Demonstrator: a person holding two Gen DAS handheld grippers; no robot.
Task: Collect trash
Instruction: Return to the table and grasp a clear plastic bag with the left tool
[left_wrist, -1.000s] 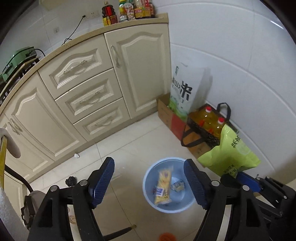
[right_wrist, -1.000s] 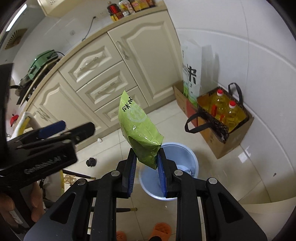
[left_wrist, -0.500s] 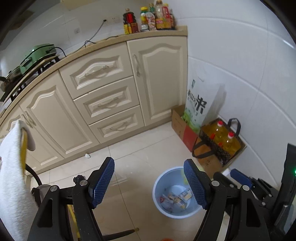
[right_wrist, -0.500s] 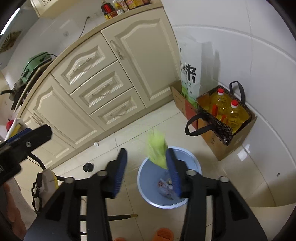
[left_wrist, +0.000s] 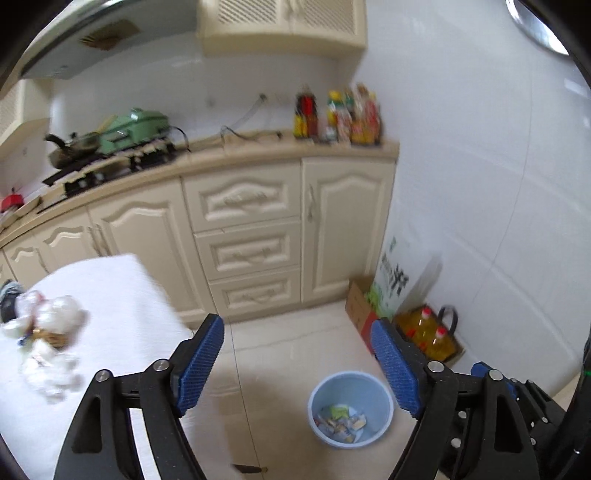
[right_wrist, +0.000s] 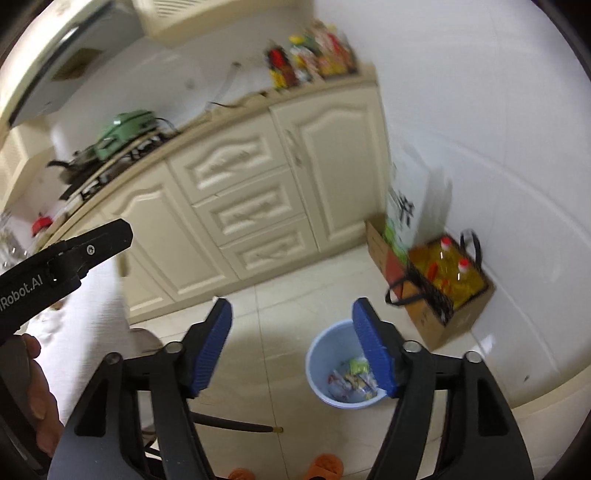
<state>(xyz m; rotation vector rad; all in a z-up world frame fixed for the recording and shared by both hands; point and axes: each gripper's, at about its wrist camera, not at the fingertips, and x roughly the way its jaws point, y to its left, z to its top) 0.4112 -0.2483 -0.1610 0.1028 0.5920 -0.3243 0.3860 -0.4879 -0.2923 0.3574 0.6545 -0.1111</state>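
Kitchen floor tiled, cream cabinets (left_wrist: 255, 236) behind. Blue bin (left_wrist: 350, 408) on floor, wrappers (right_wrist: 352, 378) inside. Right gripper (right_wrist: 291, 345) jaws wide, just opened, nothing between. Left gripper (left_wrist: 297, 363) jaws wide, empty. More trash (left_wrist: 44, 343) seen on white table (left_wrist: 122, 306).

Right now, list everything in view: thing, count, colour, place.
Bin: one, light blue, on the floor, wrappers inside.
Green wrapper: one, in the bin.
Crumpled trash: several pieces, whitish, on the white cloth-covered table.
Oil bottles: two, yellow, in a carton by the wall.
Rice sack: one, white and green, against the wall.
Condiment bottles: several, on the counter.
Green appliance: one, on the counter.
Left gripper: open, empty.
Right gripper: jaws just opened, empty.
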